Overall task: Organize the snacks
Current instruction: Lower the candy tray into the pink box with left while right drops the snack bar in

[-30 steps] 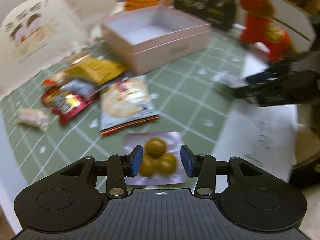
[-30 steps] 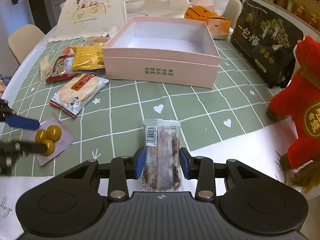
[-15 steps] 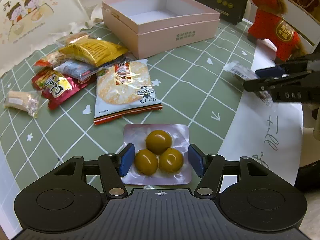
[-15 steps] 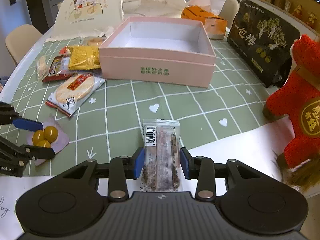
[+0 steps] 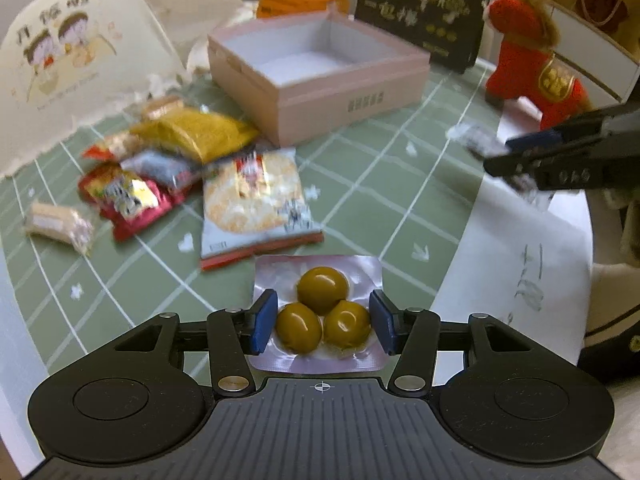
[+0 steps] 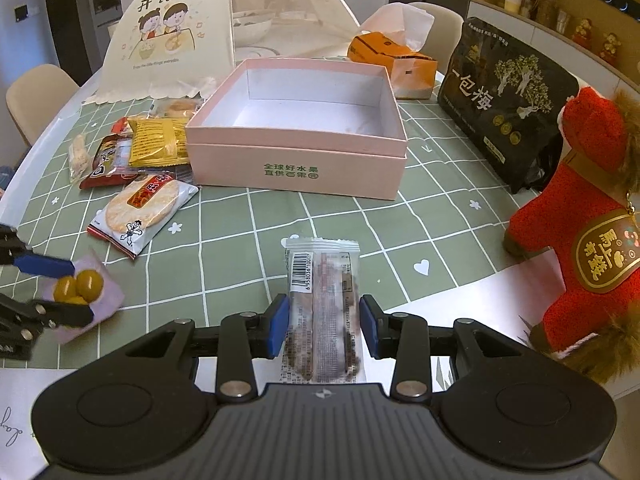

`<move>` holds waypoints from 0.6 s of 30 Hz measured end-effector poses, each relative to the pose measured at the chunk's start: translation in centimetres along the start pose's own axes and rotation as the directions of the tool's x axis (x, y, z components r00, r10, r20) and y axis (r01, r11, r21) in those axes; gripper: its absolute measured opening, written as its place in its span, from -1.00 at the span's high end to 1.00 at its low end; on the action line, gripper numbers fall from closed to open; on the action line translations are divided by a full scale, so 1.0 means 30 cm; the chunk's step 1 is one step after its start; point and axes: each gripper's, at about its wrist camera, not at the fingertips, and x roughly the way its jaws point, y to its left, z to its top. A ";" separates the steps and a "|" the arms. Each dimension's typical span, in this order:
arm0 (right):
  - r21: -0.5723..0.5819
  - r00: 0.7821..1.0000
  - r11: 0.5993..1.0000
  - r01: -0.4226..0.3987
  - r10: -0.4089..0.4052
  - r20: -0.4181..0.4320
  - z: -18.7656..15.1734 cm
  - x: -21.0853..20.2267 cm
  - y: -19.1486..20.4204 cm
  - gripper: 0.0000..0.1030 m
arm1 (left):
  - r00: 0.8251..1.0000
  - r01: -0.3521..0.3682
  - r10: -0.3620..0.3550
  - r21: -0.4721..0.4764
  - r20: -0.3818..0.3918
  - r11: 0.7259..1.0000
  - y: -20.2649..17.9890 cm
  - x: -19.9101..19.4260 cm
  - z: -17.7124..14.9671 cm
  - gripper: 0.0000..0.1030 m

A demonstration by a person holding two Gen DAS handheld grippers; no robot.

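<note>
My left gripper (image 5: 323, 322) is shut on a clear pack of three yellow-green balls (image 5: 320, 312) and holds it above the green checked tablecloth; it also shows in the right wrist view (image 6: 80, 286). My right gripper (image 6: 323, 326) is shut on a silver-wrapped snack bar (image 6: 324, 304), low over the table edge. An open, empty pink box (image 6: 296, 160) stands at the table's middle back. Loose snacks lie left of it: a rice cracker pack (image 6: 142, 210), a yellow pack (image 6: 158, 142), a red pack (image 5: 124, 196).
A food cover with cartoon children (image 6: 168, 40) stands at the back left. An orange tissue box (image 6: 394, 62) and a black bag (image 6: 508, 96) are behind the pink box. A red plush toy (image 6: 588, 248) stands at the right. White paper (image 5: 512, 248) lies at the table's near edge.
My left gripper has closed onto the pack of balls and lifted it a little. My right gripper has moved forward and up with the snack bar held.
</note>
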 end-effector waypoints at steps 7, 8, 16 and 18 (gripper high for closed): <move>0.020 1.000 1.000 -0.010 0.009 0.027 0.019 -0.036 -0.011 0.27 | 0.980 0.048 -0.050 0.018 0.190 0.999 0.013 -0.135 0.192 -0.09; 0.029 0.999 0.999 -0.018 0.017 0.029 0.030 -0.042 -0.015 0.27 | 0.970 0.054 -0.056 0.015 0.237 0.998 0.023 -0.148 0.251 -0.09; -0.034 0.995 0.999 0.004 0.000 0.102 0.157 -0.101 0.000 0.27 | 0.894 0.167 -0.027 -0.278 0.447 0.946 0.184 -0.022 0.598 -0.04; -0.040 0.991 0.999 0.015 -0.010 0.133 0.198 -0.128 -0.015 0.27 | 0.872 0.237 -0.049 -0.333 0.487 0.912 0.220 -0.043 0.564 -0.04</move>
